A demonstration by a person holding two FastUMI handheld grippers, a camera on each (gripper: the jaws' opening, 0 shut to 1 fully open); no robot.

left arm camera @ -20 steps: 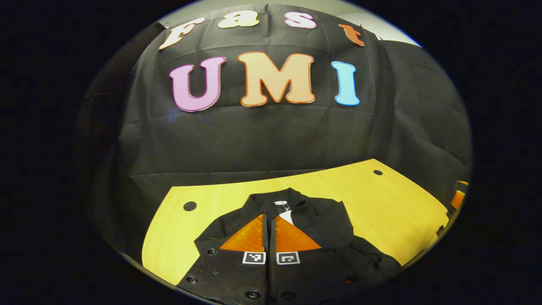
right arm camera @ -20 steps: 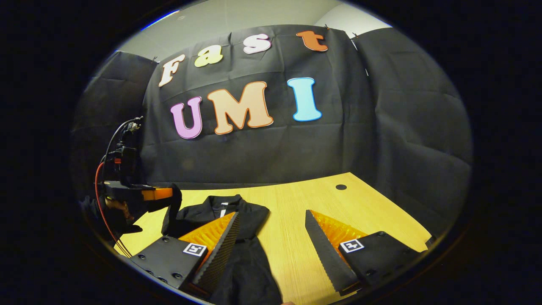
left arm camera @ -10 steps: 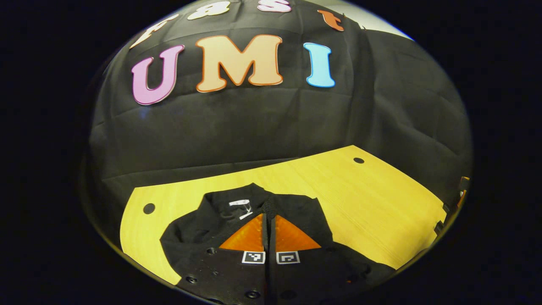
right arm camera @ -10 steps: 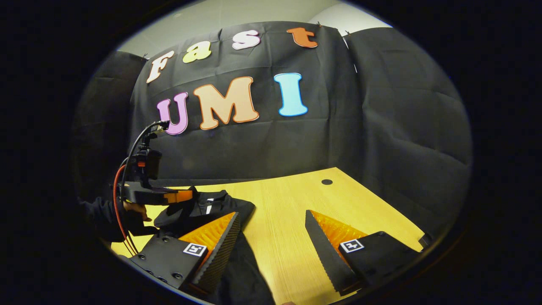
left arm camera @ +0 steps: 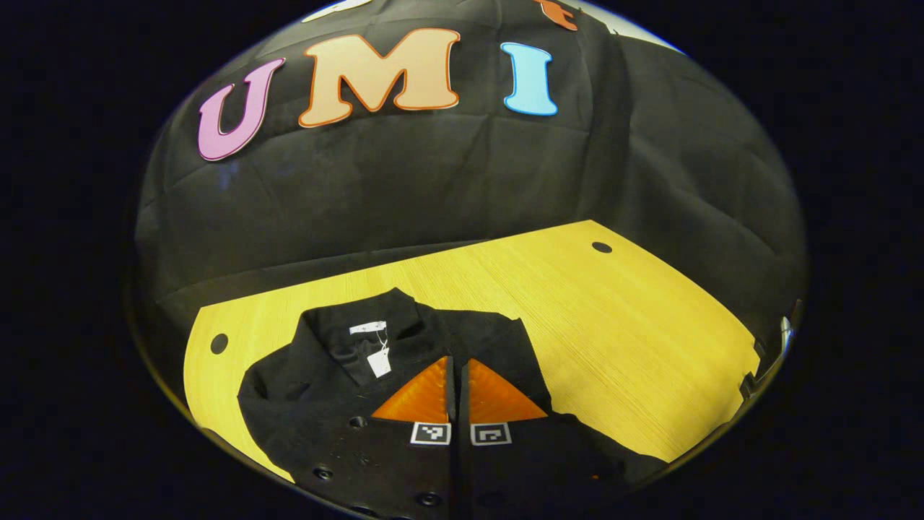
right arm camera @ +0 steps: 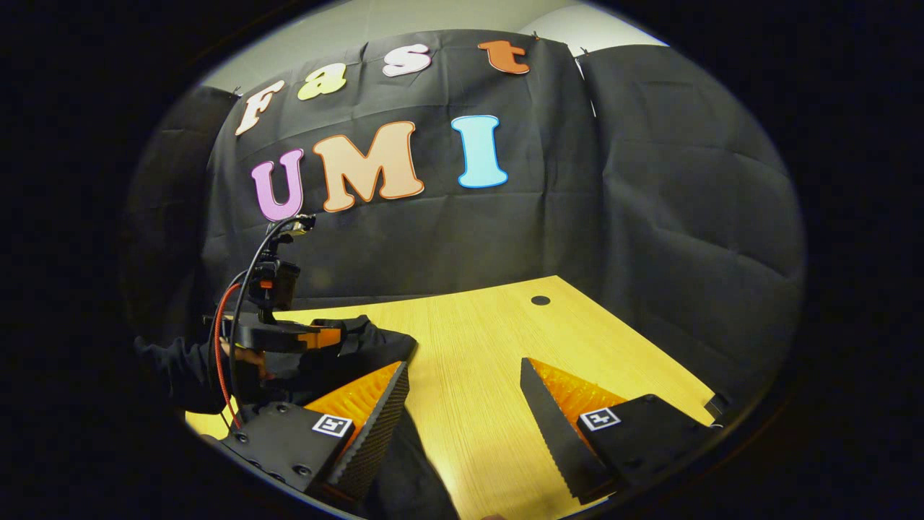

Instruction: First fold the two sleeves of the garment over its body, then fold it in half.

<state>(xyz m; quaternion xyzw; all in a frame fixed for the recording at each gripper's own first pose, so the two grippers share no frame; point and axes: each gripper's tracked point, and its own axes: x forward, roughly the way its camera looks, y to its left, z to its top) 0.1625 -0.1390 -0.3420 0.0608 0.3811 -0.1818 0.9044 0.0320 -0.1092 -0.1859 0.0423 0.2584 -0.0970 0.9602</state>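
Observation:
A black garment lies on the yellow table, collar toward the wall, with a white tag at its neck. My left gripper is shut, its fingers pressed together over the garment's body with black fabric at the tips. In the right gripper view the left gripper hovers low over the table with a fold of the garment bunched at its tip. My right gripper stands open above the table; its left finger is over dark cloth, its right finger over bare wood.
The table has round cable holes near its far corners. Black booth cloth hangs right behind it. A person's hand in a dark sleeve, with a red cable, holds the left gripper.
The left gripper has carried its fabric rightward across the garment and tipped down, so the collar now lies to its left. The right gripper stays open, drifting slightly.

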